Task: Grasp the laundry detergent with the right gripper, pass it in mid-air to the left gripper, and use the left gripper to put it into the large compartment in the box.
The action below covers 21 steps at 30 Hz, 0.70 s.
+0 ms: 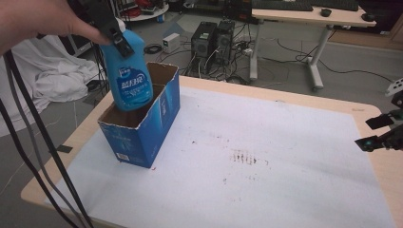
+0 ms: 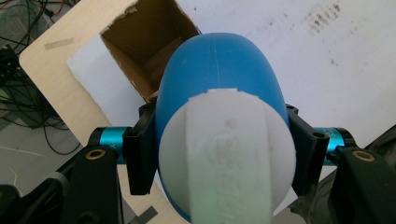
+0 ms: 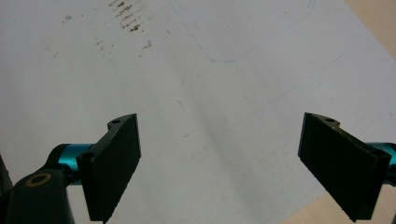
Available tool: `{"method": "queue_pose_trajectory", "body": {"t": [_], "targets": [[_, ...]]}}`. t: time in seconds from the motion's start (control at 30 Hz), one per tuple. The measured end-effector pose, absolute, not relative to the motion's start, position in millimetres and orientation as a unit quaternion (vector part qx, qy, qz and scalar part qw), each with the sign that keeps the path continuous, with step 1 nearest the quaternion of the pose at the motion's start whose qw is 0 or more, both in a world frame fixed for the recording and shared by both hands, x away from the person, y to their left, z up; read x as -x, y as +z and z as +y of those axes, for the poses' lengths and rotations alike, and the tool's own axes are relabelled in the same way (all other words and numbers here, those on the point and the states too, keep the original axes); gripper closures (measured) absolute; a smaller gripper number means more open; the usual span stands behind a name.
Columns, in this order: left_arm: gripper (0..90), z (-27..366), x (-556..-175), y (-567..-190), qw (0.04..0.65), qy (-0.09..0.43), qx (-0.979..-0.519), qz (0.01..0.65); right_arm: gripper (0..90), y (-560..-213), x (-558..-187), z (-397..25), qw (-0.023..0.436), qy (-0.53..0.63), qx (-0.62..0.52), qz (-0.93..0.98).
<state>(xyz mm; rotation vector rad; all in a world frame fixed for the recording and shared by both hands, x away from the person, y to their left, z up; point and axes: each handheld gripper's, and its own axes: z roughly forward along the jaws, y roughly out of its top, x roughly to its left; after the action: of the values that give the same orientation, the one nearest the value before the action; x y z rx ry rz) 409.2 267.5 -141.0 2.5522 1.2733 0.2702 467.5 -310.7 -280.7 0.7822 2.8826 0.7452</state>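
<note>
Up at the far left corner of the counter [image 1: 304,102], I had the left tongs [image 1: 118,38] clamped on the upper part of the blue bottle [image 1: 128,76], just under its white cap [image 2: 227,154]. The bottle hung tilted, its lower end inside the open top of the blue carton [image 1: 142,130]. In the left gripper view both jaws pressed the bottle's sides, with the carton's brown inside below. My right tongs [image 1: 382,133] hovered over the counter's right edge, well apart from the carton, jaws spread wide and holding nothing above the stained white sheet [image 3: 196,70].
</note>
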Motion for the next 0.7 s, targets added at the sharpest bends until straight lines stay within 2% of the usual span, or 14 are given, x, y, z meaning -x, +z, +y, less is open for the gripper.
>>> {"method": "queue_pose_trajectory", "body": {"t": [0.7], "targets": [[38.1, 266, -412, -214, 0.112, 0.053, -0.893, 0.433, 12.7, -281, -467, -313, 0.031, 0.24, -0.258, 0.935]]}}
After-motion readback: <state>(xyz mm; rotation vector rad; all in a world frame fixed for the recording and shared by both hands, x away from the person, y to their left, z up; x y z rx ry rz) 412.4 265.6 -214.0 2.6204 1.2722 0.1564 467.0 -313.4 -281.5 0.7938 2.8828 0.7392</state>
